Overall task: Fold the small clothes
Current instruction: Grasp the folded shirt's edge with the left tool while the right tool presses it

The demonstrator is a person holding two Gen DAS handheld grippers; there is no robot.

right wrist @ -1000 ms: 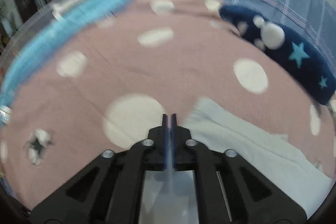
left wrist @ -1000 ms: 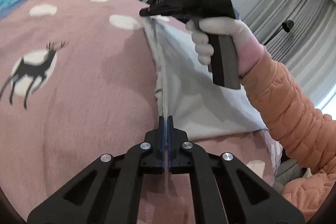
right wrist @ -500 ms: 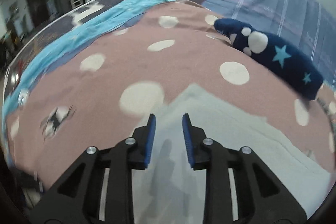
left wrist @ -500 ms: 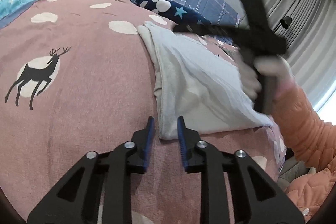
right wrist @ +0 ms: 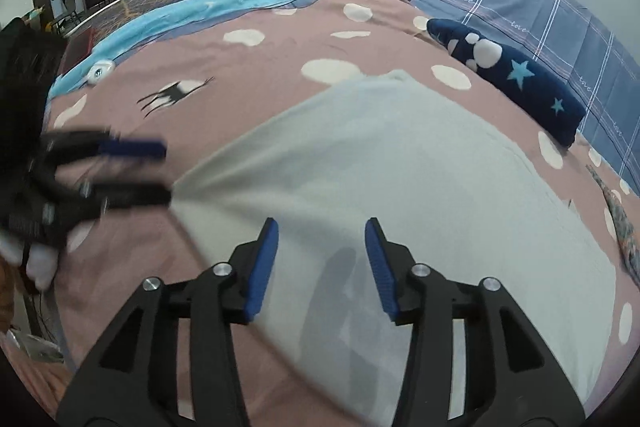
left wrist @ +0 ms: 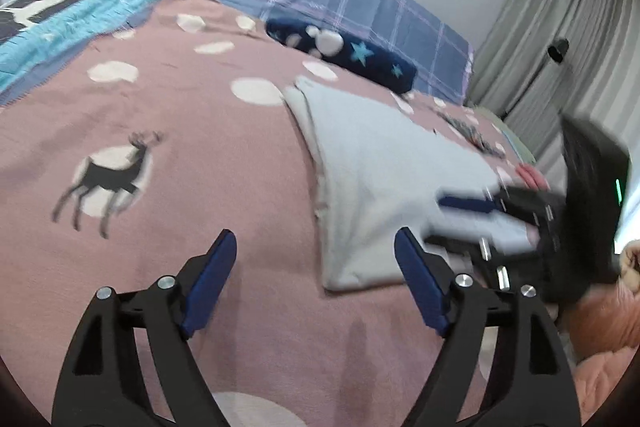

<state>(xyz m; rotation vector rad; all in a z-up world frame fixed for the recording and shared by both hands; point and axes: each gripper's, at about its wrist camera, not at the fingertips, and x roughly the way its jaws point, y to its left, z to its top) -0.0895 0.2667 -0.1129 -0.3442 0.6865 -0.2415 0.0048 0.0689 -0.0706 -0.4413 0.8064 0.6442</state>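
A pale grey folded garment [left wrist: 380,163] lies flat on the pink bedspread [left wrist: 200,131]; it also fills the middle of the right wrist view [right wrist: 400,167]. My left gripper [left wrist: 316,247] is open and empty, just above the garment's near left corner. In the right wrist view the left gripper [right wrist: 160,171] shows blurred at the garment's left corner. My right gripper [right wrist: 322,231] is open and empty, hovering over the garment's near part. In the left wrist view the right gripper [left wrist: 452,215] shows blurred at the garment's right edge.
A dark blue star-patterned cushion [left wrist: 344,51] and a plaid pillow [left wrist: 360,3] lie beyond the garment. A light blue blanket [right wrist: 200,11] runs along the bed's far left. Curtains [left wrist: 560,39] hang at the right. My orange sleeve [left wrist: 600,323] is at the lower right.
Both grippers were shut on the garment's left fold edge a second ago. They have let go, opened wide and drawn back toward the near end. The garment now lies flat.
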